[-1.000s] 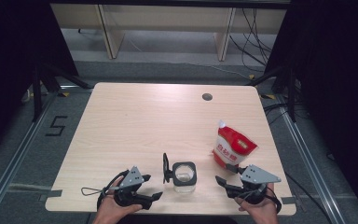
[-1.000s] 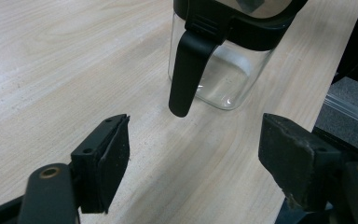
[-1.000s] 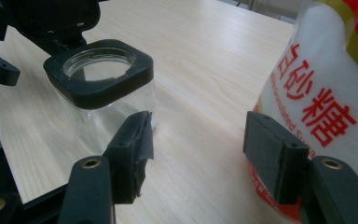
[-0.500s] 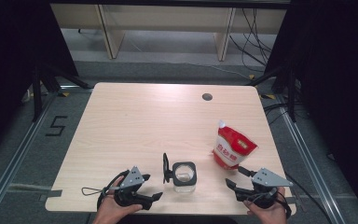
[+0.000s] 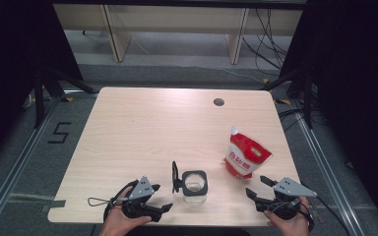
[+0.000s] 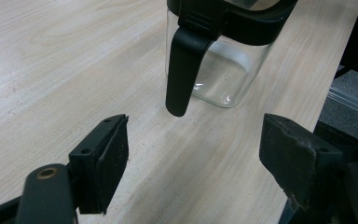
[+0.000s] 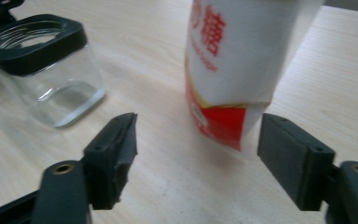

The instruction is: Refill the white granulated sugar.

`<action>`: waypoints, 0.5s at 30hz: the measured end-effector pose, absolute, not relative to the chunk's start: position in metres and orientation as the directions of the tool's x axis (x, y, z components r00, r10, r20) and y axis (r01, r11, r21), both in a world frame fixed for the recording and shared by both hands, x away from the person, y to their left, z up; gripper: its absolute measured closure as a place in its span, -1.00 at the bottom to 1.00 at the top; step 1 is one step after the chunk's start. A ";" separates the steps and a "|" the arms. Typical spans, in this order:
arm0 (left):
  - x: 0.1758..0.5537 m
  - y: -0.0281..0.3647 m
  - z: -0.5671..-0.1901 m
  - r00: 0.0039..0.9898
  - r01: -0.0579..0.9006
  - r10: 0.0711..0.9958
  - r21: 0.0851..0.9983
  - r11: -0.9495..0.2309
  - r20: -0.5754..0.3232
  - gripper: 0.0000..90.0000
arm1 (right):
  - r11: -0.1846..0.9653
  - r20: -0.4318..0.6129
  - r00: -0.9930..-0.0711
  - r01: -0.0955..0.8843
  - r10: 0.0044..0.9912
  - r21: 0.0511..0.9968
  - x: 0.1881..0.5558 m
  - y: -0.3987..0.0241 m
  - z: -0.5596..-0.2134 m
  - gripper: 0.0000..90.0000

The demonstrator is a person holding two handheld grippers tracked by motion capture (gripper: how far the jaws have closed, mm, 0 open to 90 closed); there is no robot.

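A: A pale wooden table (image 5: pixel 142 128) carries two items near its front edge. What stands on the right?

B: A red and white pouch (image 5: pixel 245 156), upright but leaning, its long axis running from a red base near the person up to a white top tilted toward the far left in the high view. It stands well right of the jar and just ahead of the right gripper (image 5: pixel 257 188).

A: And the jar?

B: A clear square jar (image 5: pixel 195 186) with a black collar stands upright near the front edge, mouth open to the ceiling. Its black lid (image 5: pixel 175 176) hangs flipped up on the left side.

A: How do the claws stand?

B: The right gripper's jaws are spread wide and have just been opening; nothing sits between them, the pouch lying just beyond. The left gripper (image 5: pixel 163 202) is also wide, empty, aimed toward the jar from the left.

A: What do the close views add?

B: The right gripper view shows red characters printed on the pouch's white upper half and the jar's threaded rim (image 7: pixel 25 36). The left gripper view shows the lid hanging down the jar's side like a black tongue. The high view alone shows the dark round hole (image 5: pixel 219 102) at the table's far side.
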State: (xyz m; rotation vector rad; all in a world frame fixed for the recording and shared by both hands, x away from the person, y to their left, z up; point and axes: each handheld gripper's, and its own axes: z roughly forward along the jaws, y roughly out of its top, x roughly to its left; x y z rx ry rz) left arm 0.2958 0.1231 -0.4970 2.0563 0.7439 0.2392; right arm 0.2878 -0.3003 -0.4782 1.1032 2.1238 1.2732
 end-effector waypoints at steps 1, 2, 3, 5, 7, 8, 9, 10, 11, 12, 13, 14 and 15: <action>0.296 0.123 -0.497 0.800 0.418 0.588 0.811 -0.409 -0.115 -0.47 | 0.222 0.078 -0.563 0.446 0.823 0.867 0.288 -0.299 -0.479 -0.51; 0.296 0.123 -0.497 0.800 0.418 0.588 0.811 -0.409 -0.115 -0.47 | 0.222 0.078 -0.563 0.446 0.823 0.867 0.288 -0.299 -0.479 -0.51; 0.296 0.122 -0.497 0.799 0.420 0.589 0.810 -0.409 -0.117 -0.48 | 0.232 0.056 -0.570 0.420 0.819 0.878 0.296 -0.302 -0.481 -0.57; 0.296 0.122 -0.497 0.799 0.420 0.590 0.810 -0.409 -0.116 -0.48 | 0.235 0.053 -0.571 0.418 0.820 0.878 0.298 -0.303 -0.481 -0.57; 0.296 0.122 -0.497 0.799 0.418 0.591 0.809 -0.413 -0.111 -0.49 | 0.223 0.054 -0.568 0.407 0.821 0.886 0.301 -0.301 -0.482 -0.63; 0.296 0.122 -0.497 0.800 0.420 0.589 0.808 -0.413 -0.114 -0.49 | 0.237 0.036 -0.578 0.390 0.815 0.889 0.303 -0.301 -0.483 -0.64; 0.296 0.121 -0.498 0.795 0.423 0.594 0.811 -0.404 -0.118 -0.50 | 0.249 0.022 -0.583 0.380 0.812 0.891 0.304 -0.301 -0.484 -0.64; 0.296 0.121 -0.498 0.795 0.423 0.594 0.811 -0.404 -0.118 -0.50 | 0.249 0.022 -0.583 0.380 0.812 0.891 0.304 -0.301 -0.484 -0.64; 0.296 0.119 -0.499 0.793 0.424 0.596 0.817 -0.391 -0.127 -0.50 | 0.223 0.054 -0.579 0.396 0.814 0.891 0.307 -0.299 -0.485 -0.64; 0.296 0.119 -0.499 0.793 0.424 0.596 0.817 -0.391 -0.127 -0.50 | 0.223 0.054 -0.579 0.396 0.814 0.891 0.307 -0.299 -0.485 -0.64; 0.296 0.120 -0.498 0.797 0.420 0.591 0.814 -0.402 -0.120 -0.50 | 0.237 0.036 -0.596 0.373 0.802 0.897 0.312 -0.300 -0.486 -0.63; 0.296 0.121 -0.498 0.797 0.421 0.592 0.814 -0.401 -0.120 -0.50 | 0.228 0.050 -0.584 0.393 0.810 0.891 0.316 -0.300 -0.488 -0.63; 0.296 0.122 -0.497 0.800 0.419 0.590 0.809 -0.413 -0.113 -0.50 | 0.223 0.037 -0.580 0.371 0.814 0.902 0.323 -0.302 -0.490 -0.63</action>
